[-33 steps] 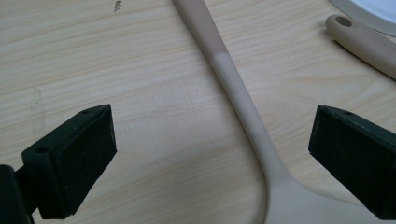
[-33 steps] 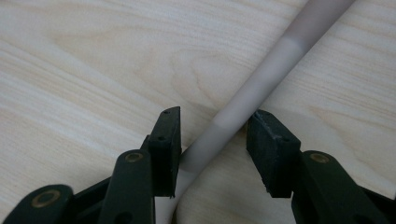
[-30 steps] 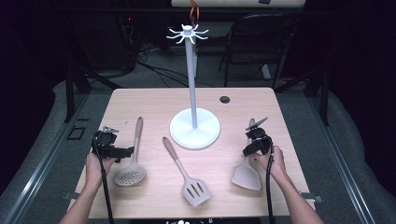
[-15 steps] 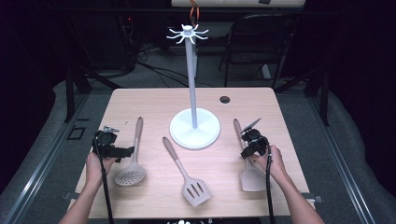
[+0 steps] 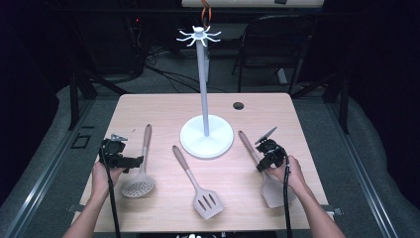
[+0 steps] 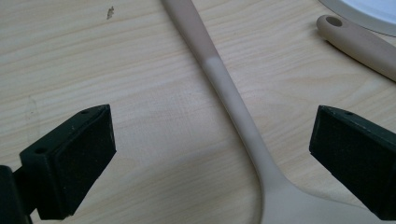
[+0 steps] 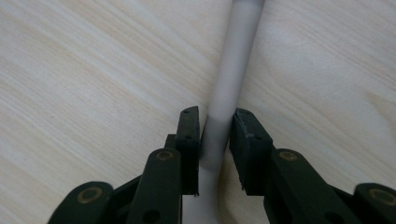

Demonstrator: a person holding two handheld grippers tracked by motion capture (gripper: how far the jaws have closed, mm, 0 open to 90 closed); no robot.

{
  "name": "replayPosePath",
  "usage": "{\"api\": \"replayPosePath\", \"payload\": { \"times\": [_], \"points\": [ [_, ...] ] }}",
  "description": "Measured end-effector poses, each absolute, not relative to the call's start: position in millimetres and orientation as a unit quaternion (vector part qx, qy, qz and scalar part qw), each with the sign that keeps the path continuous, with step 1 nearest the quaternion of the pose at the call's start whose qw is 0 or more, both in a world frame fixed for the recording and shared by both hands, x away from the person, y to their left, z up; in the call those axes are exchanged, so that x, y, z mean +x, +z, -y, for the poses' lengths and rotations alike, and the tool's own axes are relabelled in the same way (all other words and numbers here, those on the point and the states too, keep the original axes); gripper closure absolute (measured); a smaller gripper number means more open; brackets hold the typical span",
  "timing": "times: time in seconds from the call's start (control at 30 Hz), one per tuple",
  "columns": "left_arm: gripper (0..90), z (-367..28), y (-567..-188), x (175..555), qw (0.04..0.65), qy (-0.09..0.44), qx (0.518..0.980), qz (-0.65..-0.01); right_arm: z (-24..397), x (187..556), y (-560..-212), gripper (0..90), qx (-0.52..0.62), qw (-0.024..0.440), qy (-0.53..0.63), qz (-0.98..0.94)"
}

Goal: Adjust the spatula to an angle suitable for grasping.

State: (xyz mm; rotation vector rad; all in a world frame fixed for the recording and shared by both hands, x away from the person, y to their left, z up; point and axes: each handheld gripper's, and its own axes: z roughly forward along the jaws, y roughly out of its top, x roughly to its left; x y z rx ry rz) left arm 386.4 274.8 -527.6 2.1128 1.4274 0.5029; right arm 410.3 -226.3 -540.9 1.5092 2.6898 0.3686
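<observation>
My right gripper (image 5: 259, 166) (image 7: 215, 135) has just been closing, and both pads now press on the grey neck of a solid spatula (image 5: 275, 194) (image 7: 233, 70) that lies flat at the table's right. At the left lies a round perforated skimmer (image 5: 137, 186), its handle (image 6: 224, 84) running between the wide-open jaws of my left gripper (image 5: 134, 162) (image 6: 212, 140); neither pad touches it. A slotted turner (image 5: 208, 203) (image 6: 359, 42) lies in the middle of the table.
A tall white utensil stand (image 5: 203, 89) with hooks at its top rises from a round base (image 5: 218, 141) (image 6: 369, 7) at the table's centre. A dark cable hole (image 5: 238, 105) sits behind it. A chair (image 5: 277, 44) stands beyond the far edge.
The right gripper's jaws have narrowed onto the spatula's neck. The spatula has swung, its blade going right and its handle end left. The left hand has stayed still.
</observation>
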Motion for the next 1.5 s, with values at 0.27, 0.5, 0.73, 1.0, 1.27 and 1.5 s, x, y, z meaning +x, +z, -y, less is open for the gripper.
{"api": "replayPosePath", "payload": {
  "times": [0.27,0.5,0.73,1.0,1.27,1.5],
  "points": [
    [0.0,-272.9,-530.7,389.2,0.266,0.183,0.785,-0.528,225.7,410.3,-546.3,73.0,0.5,0.012,0.141,-0.854],
    [0.0,-273.0,-529.3,387.7,0.277,0.182,0.782,-0.529,228.2,410.9,-545.1,75.0,0.505,0.01,0.137,-0.852],
    [0.0,-273.3,-530.0,386.7,0.272,0.175,0.791,-0.519,231.9,409.2,-545.1,78.1,0.521,0.006,0.152,-0.84],
    [0.0,-274.8,-530.0,388.1,0.286,0.169,0.782,-0.528,239.6,409.4,-537.9,78.4,0.515,0.034,0.174,-0.839],
    [0.0,-267.1,-520.4,385.1,0.304,0.167,0.782,-0.517,235.4,399.7,-520.0,78.4,0.487,0.066,0.226,-0.841],
    [0.1,-256.8,-510.1,379.9,0.315,0.174,0.787,-0.501,225.1,390.2,-508.0,78.3,0.457,0.103,0.256,-0.845]
  ]
}}
